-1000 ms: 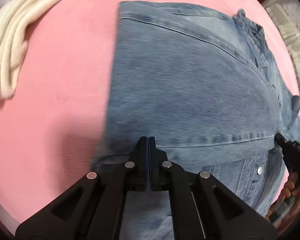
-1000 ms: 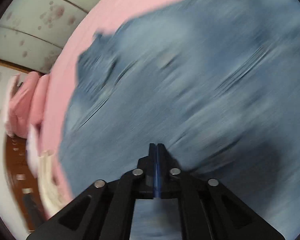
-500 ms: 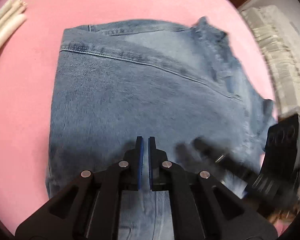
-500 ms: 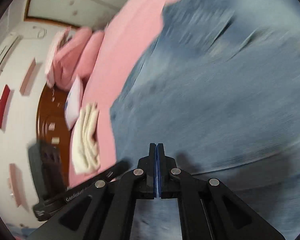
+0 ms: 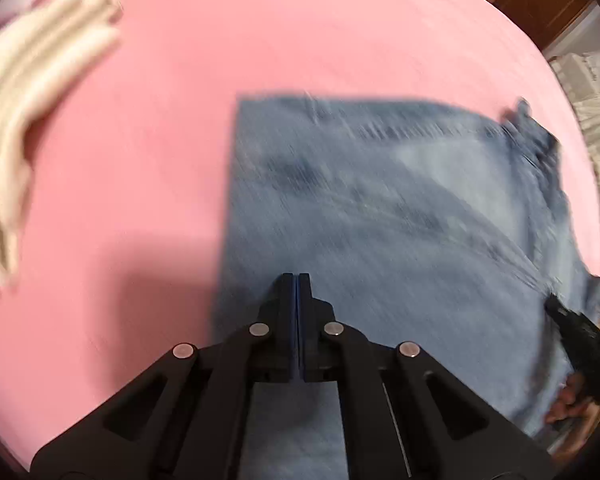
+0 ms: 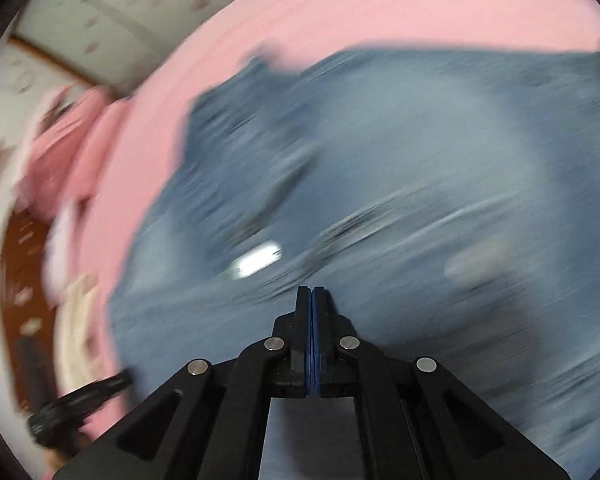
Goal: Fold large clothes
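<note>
A blue denim garment (image 5: 400,216) lies folded into a rough rectangle on the pink bed (image 5: 140,160). My left gripper (image 5: 297,280) is shut, its tips over the garment's near left edge; no cloth shows between the pads. My right gripper (image 6: 312,292) is shut over the denim (image 6: 420,160) in the right wrist view, with nothing visibly between the pads. The right gripper also shows at the right edge of the left wrist view (image 5: 580,340). Both views are motion-blurred.
A folded cream cloth (image 5: 28,120) lies on the bed at the far left. Pink pillows (image 6: 68,140) sit by the wall. A white textured cover (image 5: 596,92) is at the right edge. The left gripper shows low left (image 6: 80,404).
Both grippers pulled back from the denim. The left jaws, slightly parted half a second ago, are closed. The garment looks farther away and both views swing fast.
</note>
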A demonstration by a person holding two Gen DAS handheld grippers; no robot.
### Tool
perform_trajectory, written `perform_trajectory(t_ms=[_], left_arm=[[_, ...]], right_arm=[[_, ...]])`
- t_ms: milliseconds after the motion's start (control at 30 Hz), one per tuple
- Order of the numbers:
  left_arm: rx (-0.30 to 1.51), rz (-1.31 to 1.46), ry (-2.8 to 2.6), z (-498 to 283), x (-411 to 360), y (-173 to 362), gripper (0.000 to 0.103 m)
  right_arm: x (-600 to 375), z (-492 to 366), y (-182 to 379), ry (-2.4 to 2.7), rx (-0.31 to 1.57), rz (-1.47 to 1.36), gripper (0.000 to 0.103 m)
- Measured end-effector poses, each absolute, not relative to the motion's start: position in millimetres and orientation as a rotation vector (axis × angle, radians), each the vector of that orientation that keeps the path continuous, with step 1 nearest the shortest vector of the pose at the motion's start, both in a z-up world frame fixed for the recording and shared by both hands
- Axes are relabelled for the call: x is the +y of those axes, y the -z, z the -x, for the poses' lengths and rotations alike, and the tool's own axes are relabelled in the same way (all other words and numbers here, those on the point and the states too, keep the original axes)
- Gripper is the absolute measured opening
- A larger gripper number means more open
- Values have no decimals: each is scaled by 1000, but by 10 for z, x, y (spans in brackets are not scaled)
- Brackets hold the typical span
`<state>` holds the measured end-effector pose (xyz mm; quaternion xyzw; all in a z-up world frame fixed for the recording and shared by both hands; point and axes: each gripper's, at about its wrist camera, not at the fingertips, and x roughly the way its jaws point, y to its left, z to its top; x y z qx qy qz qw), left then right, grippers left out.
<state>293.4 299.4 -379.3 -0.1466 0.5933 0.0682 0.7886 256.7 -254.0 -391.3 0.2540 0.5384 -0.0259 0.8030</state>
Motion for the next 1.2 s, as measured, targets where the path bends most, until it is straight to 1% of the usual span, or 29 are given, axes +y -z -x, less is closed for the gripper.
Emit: perform_trajectory(t_ms=[33, 100, 233, 367, 467, 500, 567, 633, 667, 700, 733, 767, 800, 833, 900, 967, 1000, 1033, 1200], left_arm=[[1263, 307, -165, -2976, 3033, 3792, 1], [1243, 288, -201, -3070, 3106, 3820, 1], [1252, 262, -222, -3194, 3131, 3906, 1], [1259, 187, -239, -3190, 3039, 3843, 1], [1288, 255, -223, -3101, 3050, 3795, 1], [1292, 279, -217, -3066, 3060, 3785, 1], [1305, 335, -197, -2941, 3081, 3760, 2], [1317, 325, -187, -2827, 3061, 3733, 3], [1323, 298, -182, -2743, 3034, 3710, 4], [1328, 280, -177, -2650, 3017, 3694, 8], [1336, 268, -167, -2581, 2999, 3681, 18], [1347, 259, -150, -2505, 2981, 3669, 25], [1361, 251, -133, -2426, 2914, 3662, 41], [1367, 248, -128, -2349, 2892, 3635, 51], [1368, 239, -134, -2062, 2930, 3561, 53], [1407, 219, -136, -1821, 2898, 3533, 60], [1428, 214, -132, -1637, 2766, 3489, 64], [1449, 208, -123, -1552, 2748, 3475, 66], [1510, 140, -62, -1139, 2522, 3366, 68]], right_arm=[[-2706, -2585, 3925, 102, 1145, -540, 0], [-2887, -2644, 3998, 31, 1151, -614, 0], [-2670, -2730, 3948, 46, 1155, -425, 0], [-2523, -2778, 3939, 136, 1141, -429, 0], [-2141, -2716, 3831, 180, 1161, -370, 6], [-2002, -2610, 3719, 165, 1155, -361, 8], [-1850, -2444, 3585, 130, 1141, -343, 17], [-1675, -2281, 3488, 116, 1135, -332, 44], [-1599, -2215, 3456, 112, 1132, -337, 50], [-1468, -2158, 3429, 110, 1129, -348, 58], [-1385, -2053, 3410, 106, 1134, -373, 63], [-1340, -1927, 3391, 103, 1145, -396, 65], [-1289, -1823, 3396, 101, 1166, -433, 66], [-1321, -1612, 3349, 98, 1179, -462, 67], [-1267, -1358, 3347, 122, 1217, -562, 71], [-1234, -1115, 3347, 162, 1234, -652, 80], [-1219, -974, 3337, 184, 1244, -697, 85], [-1249, -784, 3300, 192, 1255, -728, 86], [-1240, -283, 3244, 255, 1281, -760, 87]])
